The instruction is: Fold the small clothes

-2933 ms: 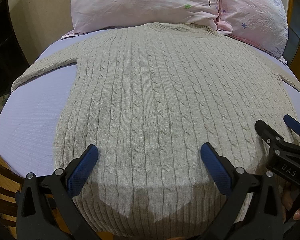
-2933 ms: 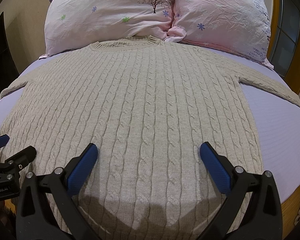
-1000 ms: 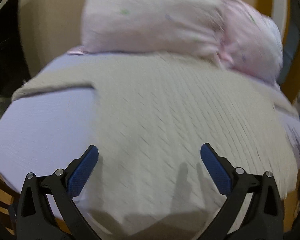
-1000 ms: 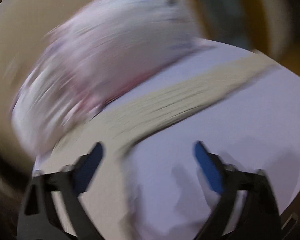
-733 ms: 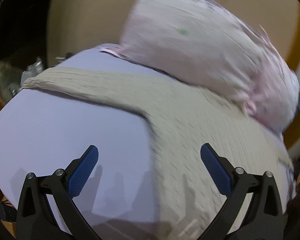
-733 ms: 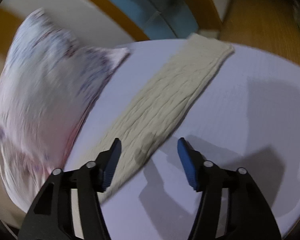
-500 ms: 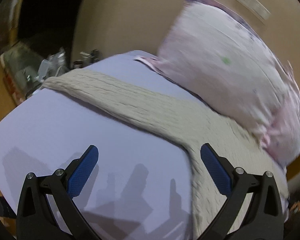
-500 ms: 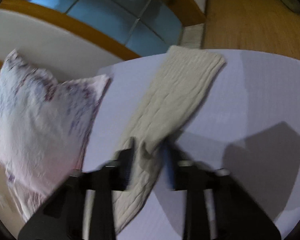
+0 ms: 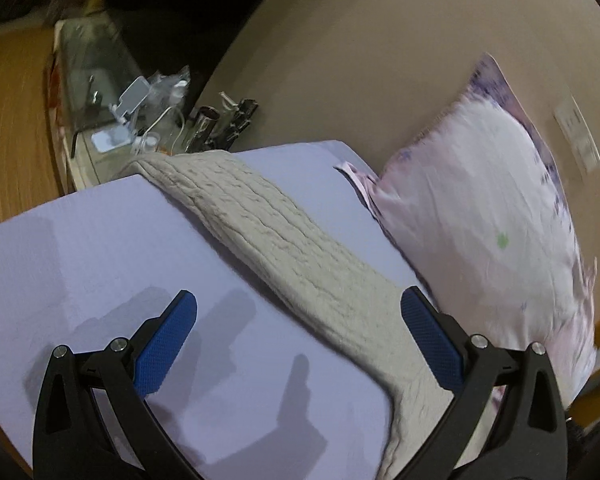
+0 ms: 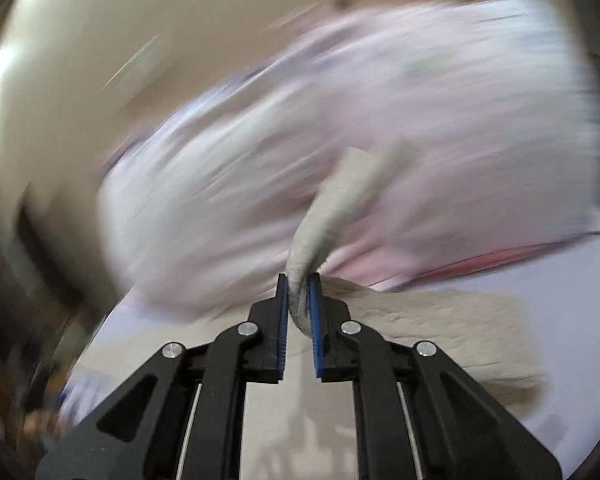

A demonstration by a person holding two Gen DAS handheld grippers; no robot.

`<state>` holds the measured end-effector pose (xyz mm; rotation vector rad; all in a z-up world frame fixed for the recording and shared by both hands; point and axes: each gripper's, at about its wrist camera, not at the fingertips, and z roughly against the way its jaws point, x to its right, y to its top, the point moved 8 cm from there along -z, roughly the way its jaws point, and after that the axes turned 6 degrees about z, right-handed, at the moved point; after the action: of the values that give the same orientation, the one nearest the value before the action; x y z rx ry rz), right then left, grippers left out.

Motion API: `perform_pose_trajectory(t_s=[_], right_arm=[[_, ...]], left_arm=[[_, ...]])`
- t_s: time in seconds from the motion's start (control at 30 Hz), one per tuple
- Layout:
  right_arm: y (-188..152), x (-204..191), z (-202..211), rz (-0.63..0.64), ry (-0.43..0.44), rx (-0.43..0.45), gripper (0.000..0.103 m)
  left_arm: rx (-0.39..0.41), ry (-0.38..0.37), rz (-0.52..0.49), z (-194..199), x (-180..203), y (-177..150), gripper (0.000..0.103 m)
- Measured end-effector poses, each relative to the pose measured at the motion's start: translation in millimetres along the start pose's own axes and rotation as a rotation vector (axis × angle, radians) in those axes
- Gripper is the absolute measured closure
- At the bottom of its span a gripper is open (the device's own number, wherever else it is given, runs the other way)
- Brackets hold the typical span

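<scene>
Sweater: one beige cable-knit sweater (image 9: 300,264) lies on the bed, one sleeve stretched flat toward the bed's far edge in the left wrist view.
Second sleeve: a gathered strip of the same knit (image 10: 332,216) rises from the right tool, lifted off the sheet in front of the pillows; more knit lies flat on the sheet just beyond and right of the tool.
Right tool: right tool (image 10: 299,320) is clenched on that sleeve, its blue pads pressed against the fabric from both sides.
Left tool: left tool (image 9: 300,336) is released, jaws spread wide, hanging above the sheet and the sleeve's near end; contact with the knit cannot be told.
Pillows: one pink flowered pillow (image 9: 484,216) shows in the left wrist view; the right wrist view is too blurred to count them.
Surface: one bed with a pale lavender sheet (image 9: 112,248), tool shadows falling across it.
Room: a beige wall (image 9: 380,48) behind the pillow, a cluttered side table (image 9: 156,116) with small objects by the bed's far corner, and wooden flooring (image 9: 12,120) beside it.
</scene>
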<state>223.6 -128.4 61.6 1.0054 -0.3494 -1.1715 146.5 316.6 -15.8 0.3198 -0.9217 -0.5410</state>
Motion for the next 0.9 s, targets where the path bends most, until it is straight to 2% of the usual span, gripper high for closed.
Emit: perform_pose_trajectory(t_s=[0.03, 0.07, 0.1, 0.13, 0.2, 0.27, 0.4, 0.43, 0.53, 0.6, 0.67, 0.7, 0.73, 0.8, 0.83, 0.9], right_arm=[[-8.9, -16.8, -14.6, 0.024, 0.037, -0.052, 0.071], [-23.5, -40.5, -30.8, 0.053, 0.081, -0.116, 0.055], [-34.2, -56.6, -37.0, 0.074, 0.113, -0.139, 0.048], [-40.1, -60.2, -33.2, 0.082, 0.118, -0.132, 0.045], [-43.0, -55.5, -18.0, 0.077, 0.095, -0.103, 0.029], [-38.0, -29.4, -0.9, 0.028, 0.057, -0.068, 0.023], [-50.7, 15.0, 34.8, -0.096, -0.012, -0.042, 0.018], [-53.2, 24.7, 38.9, -0.111, -0.020, -0.042, 0.018], [-56.7, 52.6, 42.2, -0.165, -0.037, -0.044, 0.018], [-60.8, 57.3, 42.2, -0.181, -0.033, -0.042, 0.018], [-63.2, 59.8, 46.2, -0.191, -0.019, -0.036, 0.018], [-63.8, 59.6, 49.9, -0.189, -0.010, -0.030, 0.018], [-63.5, 60.1, 51.6, -0.185, -0.008, -0.027, 0.018], [-60.5, 60.5, 58.5, -0.170, -0.012, -0.008, 0.017], [-59.3, 62.6, 62.3, -0.167, -0.017, 0.000, 0.016], [-55.1, 65.7, 69.1, -0.157, -0.032, 0.018, 0.014]], left_arm=[[0.006, 0.006, 0.006, -1.6, -1.2, 2.7, 0.001], [0.011, 0.015, 0.013, -3.6, -2.7, 6.4, 0.001], [0.012, 0.015, 0.020, -5.8, -3.1, 9.3, 0.002], [0.011, 0.012, 0.026, -7.8, -3.7, 11.8, 0.005], [0.004, 0.011, 0.037, -14.5, -5.7, 18.6, 0.008], [-0.005, 0.018, 0.060, -22.4, -10.5, 25.3, 0.011], [-0.012, 0.000, 0.163, -36.0, -28.5, 38.3, 0.018], [-0.003, 0.005, 0.185, -36.8, -34.3, 43.9, 0.024], [0.002, 0.002, 0.229, -37.9, -42.4, 53.7, 0.030], [-0.004, 0.004, 0.248, -42.4, -45.5, 60.6, 0.035], [-0.017, 0.029, 0.273, -48.9, -52.4, 66.7, 0.060], [-0.023, 0.052, 0.273, -51.5, -55.4, 68.7, 0.086], [-0.023, 0.085, 0.257, -52.9, -55.6, 71.3, 0.094], [0.009, 0.107, 0.174, -46.9, -35.6, 74.8, 0.096], [0.034, 0.104, 0.103, -41.9, -16.6, 75.8, 0.096], [0.070, 0.053, -0.110, -30.8, 47.5, 65.7, 0.097]])
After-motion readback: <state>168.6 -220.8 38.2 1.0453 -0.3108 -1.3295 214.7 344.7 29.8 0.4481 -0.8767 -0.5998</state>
